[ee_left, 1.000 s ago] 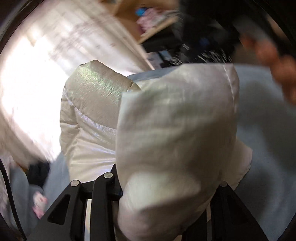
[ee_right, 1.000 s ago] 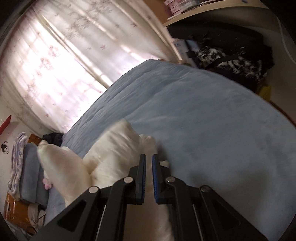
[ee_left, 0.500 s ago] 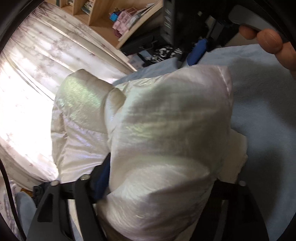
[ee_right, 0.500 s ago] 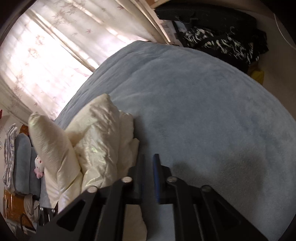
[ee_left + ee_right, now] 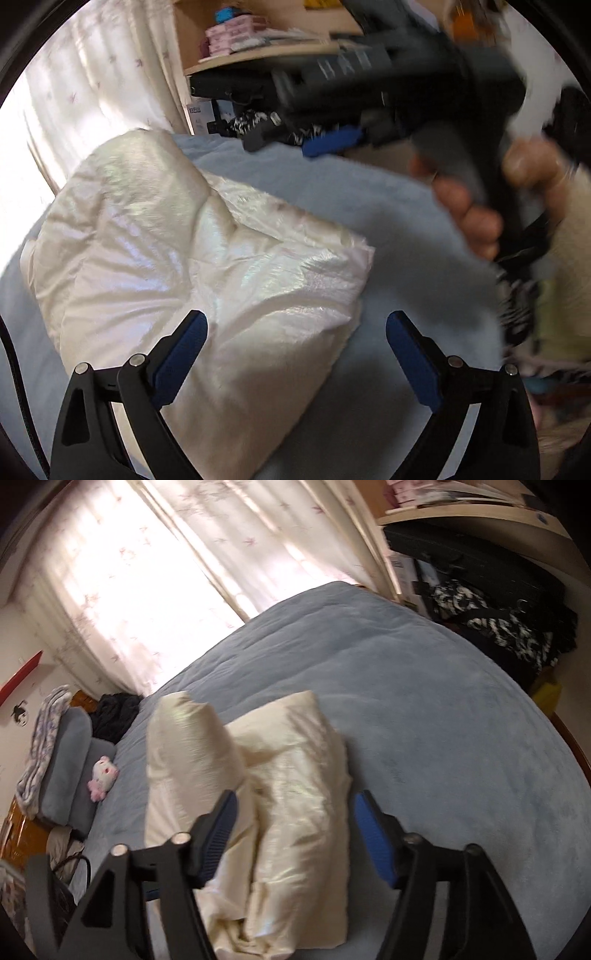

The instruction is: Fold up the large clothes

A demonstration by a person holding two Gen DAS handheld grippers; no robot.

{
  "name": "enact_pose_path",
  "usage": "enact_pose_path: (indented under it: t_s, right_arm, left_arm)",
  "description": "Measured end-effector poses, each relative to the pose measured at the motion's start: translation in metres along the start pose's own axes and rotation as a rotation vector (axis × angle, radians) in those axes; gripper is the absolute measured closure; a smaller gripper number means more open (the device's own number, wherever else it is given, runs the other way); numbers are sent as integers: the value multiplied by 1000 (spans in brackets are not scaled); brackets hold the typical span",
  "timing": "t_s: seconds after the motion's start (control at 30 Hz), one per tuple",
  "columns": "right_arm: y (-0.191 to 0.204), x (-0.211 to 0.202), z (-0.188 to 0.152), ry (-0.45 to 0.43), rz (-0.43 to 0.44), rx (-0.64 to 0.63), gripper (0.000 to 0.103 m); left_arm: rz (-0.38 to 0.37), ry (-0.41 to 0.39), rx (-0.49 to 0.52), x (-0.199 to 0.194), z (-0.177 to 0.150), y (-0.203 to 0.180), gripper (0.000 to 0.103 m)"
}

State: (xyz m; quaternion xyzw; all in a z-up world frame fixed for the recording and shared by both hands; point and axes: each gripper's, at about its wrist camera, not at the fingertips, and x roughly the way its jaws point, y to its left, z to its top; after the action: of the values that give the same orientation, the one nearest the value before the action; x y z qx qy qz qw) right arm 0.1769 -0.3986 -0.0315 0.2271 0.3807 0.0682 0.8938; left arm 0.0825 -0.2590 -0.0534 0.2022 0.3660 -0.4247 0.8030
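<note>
One cream puffy jacket (image 5: 192, 266) lies bunched in a thick folded bundle on the blue bed (image 5: 388, 387), toward the 9 o'clock side of the left wrist view and just ahead of both tools. The step in hand looks like the let-go after a fold. The left gripper (image 5: 295, 354) has just been opening and its fingers now stand wide, the 9 o'clock finger over the jacket's near edge, the other over bare blanket, pressing on nothing. The right gripper (image 5: 291, 834) has also just been opening; its fingers sit partly apart with the bundle showing between them but not pinched. In the left view a hand (image 5: 480, 214) carries that right tool at 2 o'clock, blurred.

The bundle still stands lumpy, one end (image 5: 188, 738) poking up at 11 o'clock. The next move probably calls for pressing it flat or taking hold of an edge again for another fold.

Counted: one jacket, two grippers, one pink plush toy (image 5: 103, 775) by the pillows (image 5: 66, 760).
</note>
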Motion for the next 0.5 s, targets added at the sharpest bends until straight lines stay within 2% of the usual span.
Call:
enact_pose_path:
  t_s: [0.13, 0.2, 0.27, 0.37, 0.5]
  right_arm:
    - [17, 5, 4, 13, 25, -32, 32]
    - [25, 11, 7, 24, 32, -48, 32]
    - [35, 20, 12, 39, 31, -68, 32]
    - [53, 37, 22, 64, 36, -111, 32]
    - [75, 65, 36, 98, 40, -191, 32]
  left_arm:
    - [-34, -70, -136, -39, 0, 41, 7]
    - [-19, -100, -225, -54, -2, 68, 7]
    - [33, -119, -318, -66, -7, 101, 7]
    - [100, -104, -479, -66, -16, 160, 7]
    - [82, -86, -617, -47, -27, 205, 7]
